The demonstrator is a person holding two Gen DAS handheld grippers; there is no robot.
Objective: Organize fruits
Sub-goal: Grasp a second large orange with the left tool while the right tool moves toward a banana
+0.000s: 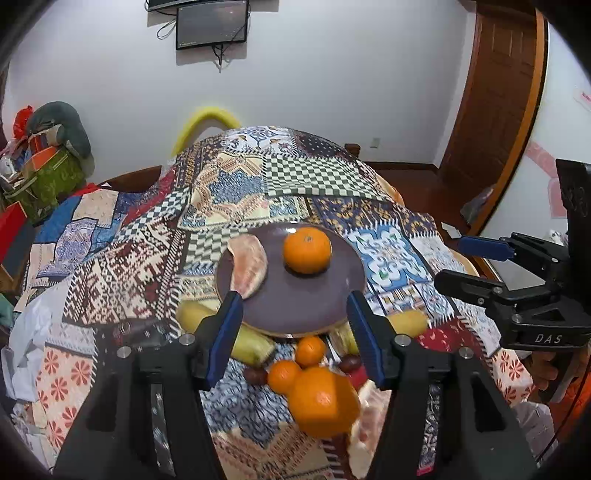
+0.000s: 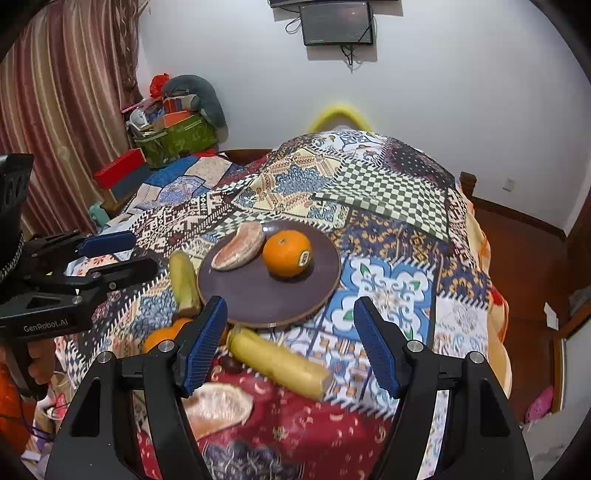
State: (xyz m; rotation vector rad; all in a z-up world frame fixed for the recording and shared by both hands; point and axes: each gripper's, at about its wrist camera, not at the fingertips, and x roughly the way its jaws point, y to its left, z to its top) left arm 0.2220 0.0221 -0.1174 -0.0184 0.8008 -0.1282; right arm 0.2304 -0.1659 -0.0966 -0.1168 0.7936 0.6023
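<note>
Orange (image 1: pixel 307 249) on plate (image 1: pixel 295 306) (pomelo (image 1: pixel 248 266) beside).

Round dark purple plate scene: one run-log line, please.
plate: round dark purple plate holds orange, pomelo wedge | left gripper: open, empty | right gripper: open, empty

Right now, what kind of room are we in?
Probably a lived-in room at home: a patchwork-patterned cloth covers the table, a small dark wall-mounted screen hangs above, and striped pink curtains hang left.

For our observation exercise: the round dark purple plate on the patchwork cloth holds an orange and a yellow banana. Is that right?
Not quite. Beside the orange on the round dark purple plate lies a pink peeled pomelo segment, not a banana. The right wrist view shows this.
</note>
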